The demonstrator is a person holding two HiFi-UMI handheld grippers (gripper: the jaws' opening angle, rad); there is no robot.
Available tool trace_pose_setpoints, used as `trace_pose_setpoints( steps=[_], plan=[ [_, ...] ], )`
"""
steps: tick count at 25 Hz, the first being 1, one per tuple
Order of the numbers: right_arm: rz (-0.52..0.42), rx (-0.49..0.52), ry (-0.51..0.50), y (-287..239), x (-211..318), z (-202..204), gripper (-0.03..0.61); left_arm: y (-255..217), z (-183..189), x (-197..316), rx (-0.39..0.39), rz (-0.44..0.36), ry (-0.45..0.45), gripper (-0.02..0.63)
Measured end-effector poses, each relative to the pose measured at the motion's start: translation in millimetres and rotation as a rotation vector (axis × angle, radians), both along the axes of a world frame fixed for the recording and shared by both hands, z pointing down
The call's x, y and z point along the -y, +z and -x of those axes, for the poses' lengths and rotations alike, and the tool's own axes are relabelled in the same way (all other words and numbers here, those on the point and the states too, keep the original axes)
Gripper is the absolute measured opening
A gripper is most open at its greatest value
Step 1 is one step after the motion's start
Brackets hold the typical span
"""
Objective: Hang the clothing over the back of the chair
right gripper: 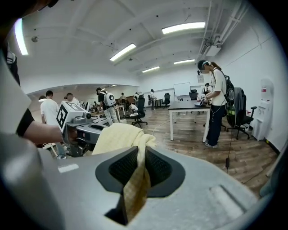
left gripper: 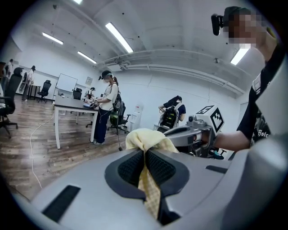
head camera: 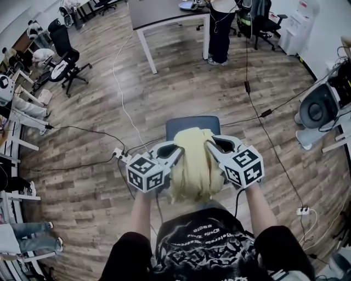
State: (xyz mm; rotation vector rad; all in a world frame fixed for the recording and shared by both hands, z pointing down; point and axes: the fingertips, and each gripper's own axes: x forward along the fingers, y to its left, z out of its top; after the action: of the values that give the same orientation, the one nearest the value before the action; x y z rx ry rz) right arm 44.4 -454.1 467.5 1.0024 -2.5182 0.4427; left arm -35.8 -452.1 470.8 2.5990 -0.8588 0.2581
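Observation:
A pale yellow garment [head camera: 193, 164] hangs bunched between my two grippers, just in front of my chest in the head view. My left gripper [head camera: 176, 151] is shut on its left side, the cloth [left gripper: 146, 143] pinched between the black ribbed pads. My right gripper [head camera: 209, 146] is shut on the right side, with the fabric [right gripper: 137, 155] squeezed in its jaws. A dark blue chair [head camera: 192, 124] stands directly below and beyond the garment, mostly hidden by it. Each gripper view shows the other gripper across the cloth.
A white-legged table [head camera: 164, 13] stands ahead with a person [head camera: 221, 27] beside it. Cables and a power strip [head camera: 118, 155] lie on the wood floor near the chair. Office chairs [head camera: 63, 49] are at left, a round fan-like unit [head camera: 318, 110] at right.

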Motion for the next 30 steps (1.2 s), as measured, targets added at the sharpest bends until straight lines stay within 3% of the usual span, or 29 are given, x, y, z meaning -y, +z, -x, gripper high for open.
trace_pose_setpoints(
  steps=[6, 17, 24, 30],
  plan=[
    [0.073, -0.027, -0.016, 35.6, 12.3, -3.9, 0.058, 42.1, -2.6, 11.3, 0.080, 0.054, 0.047, 0.023],
    [0.249, -0.072, -0.011, 99.4, 27.5, -6.2, 0.061, 103.7, -13.9, 27.0, 0.152, 0.173, 0.067, 0.023],
    [0.386, -0.081, 0.021, 142.1, 27.7, -5.6, 0.072, 147.1, -11.1, 25.8, 0.308, 0.273, 0.074, 0.023],
    [0.429, -0.092, 0.038, 157.5, 27.5, -2.7, 0.099, 163.8, -6.2, 22.4, 0.319, 0.363, 0.085, 0.053]
  ],
)
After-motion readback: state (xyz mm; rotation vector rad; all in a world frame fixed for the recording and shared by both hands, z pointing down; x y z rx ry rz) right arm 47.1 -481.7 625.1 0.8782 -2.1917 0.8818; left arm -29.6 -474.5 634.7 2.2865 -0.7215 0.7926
